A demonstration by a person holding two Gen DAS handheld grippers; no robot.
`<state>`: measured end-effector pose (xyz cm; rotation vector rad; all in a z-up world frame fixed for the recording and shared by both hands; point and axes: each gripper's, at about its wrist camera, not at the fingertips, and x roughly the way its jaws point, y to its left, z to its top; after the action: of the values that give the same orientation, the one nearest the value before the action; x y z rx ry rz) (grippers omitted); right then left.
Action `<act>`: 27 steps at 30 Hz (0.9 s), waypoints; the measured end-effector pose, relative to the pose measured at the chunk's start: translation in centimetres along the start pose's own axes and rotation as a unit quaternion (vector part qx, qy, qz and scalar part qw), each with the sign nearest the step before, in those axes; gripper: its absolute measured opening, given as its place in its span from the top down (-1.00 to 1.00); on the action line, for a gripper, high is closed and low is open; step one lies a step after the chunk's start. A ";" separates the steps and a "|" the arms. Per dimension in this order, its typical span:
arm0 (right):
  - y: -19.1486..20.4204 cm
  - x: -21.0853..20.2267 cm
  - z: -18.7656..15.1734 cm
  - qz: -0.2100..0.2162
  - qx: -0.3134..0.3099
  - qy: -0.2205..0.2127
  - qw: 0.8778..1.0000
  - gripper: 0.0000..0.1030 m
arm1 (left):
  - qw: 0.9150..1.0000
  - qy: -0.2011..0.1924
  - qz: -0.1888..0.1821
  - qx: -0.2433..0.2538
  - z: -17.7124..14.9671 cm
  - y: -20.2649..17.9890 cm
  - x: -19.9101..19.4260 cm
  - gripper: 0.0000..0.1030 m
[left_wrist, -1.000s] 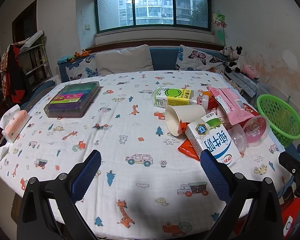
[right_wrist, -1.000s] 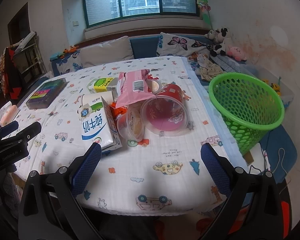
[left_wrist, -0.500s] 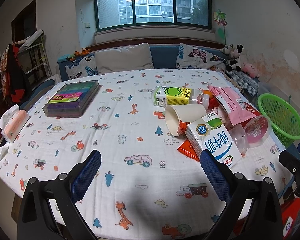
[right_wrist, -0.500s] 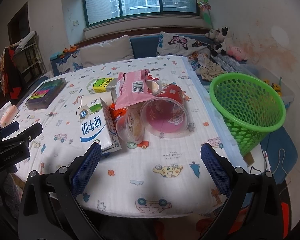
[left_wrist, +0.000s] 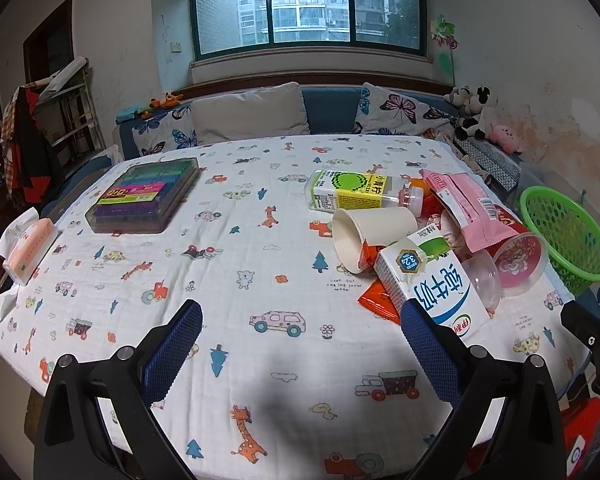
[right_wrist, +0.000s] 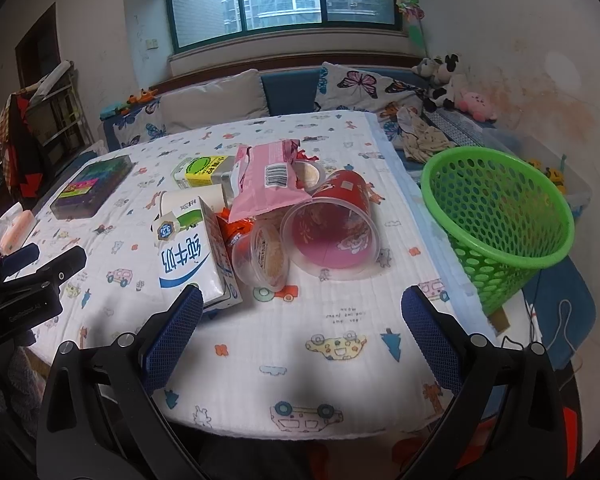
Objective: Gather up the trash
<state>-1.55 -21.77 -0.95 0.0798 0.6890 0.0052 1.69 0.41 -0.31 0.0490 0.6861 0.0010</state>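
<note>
A heap of trash lies on the table's right side: a milk carton [left_wrist: 432, 284] [right_wrist: 190, 252], a paper cup [left_wrist: 370, 234], a clear bottle with a yellow-green label [left_wrist: 356, 192] [right_wrist: 204, 170], a pink wrapper [left_wrist: 468, 204] [right_wrist: 266, 178], a red-printed clear cup [right_wrist: 332, 228] [left_wrist: 518, 260], a small clear cup [right_wrist: 266, 256] and an orange wrapper [left_wrist: 378, 302]. A green mesh basket [right_wrist: 500, 220] [left_wrist: 560, 232] stands off the table's right edge. My left gripper [left_wrist: 300, 344] is open and empty above the near tablecloth. My right gripper [right_wrist: 300, 328] is open and empty, just short of the heap.
A clear case of coloured pens [left_wrist: 144, 198] and a tissue pack [left_wrist: 28, 250] lie on the table's left. A sofa with cushions [left_wrist: 248, 114] and plush toys [left_wrist: 480, 120] runs behind the table. The cloth-covered table [left_wrist: 228, 280] spreads between the grippers and the sofa.
Both grippers have shifted slightly. In the right wrist view the heap and basket sit a little lower and nearer. Nothing was picked up.
</note>
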 end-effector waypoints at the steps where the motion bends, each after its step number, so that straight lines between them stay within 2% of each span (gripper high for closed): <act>1: 0.0 0.1 0.1 0.000 0.000 0.000 1.000 -0.91 | 1.000 0.001 0.000 0.000 0.0 0.0 0.1 -0.87; 12: -0.1 0.7 1.5 0.006 -0.010 -0.002 1.000 -0.91 | 1.000 0.008 0.002 -0.003 0.6 0.0 0.6 -0.87; 20: 0.1 2.6 4.9 0.041 -0.029 0.004 0.999 -0.91 | 1.000 0.016 0.007 -0.006 0.9 0.1 1.3 -0.87; 27: 0.6 6.2 8.3 0.075 -0.039 0.039 0.996 -0.88 | 1.000 0.022 0.010 -0.009 1.3 0.4 1.9 -0.87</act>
<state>8.56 -21.60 1.54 0.0571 0.7594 0.1803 3.98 0.81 -0.54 0.0385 0.7294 0.0285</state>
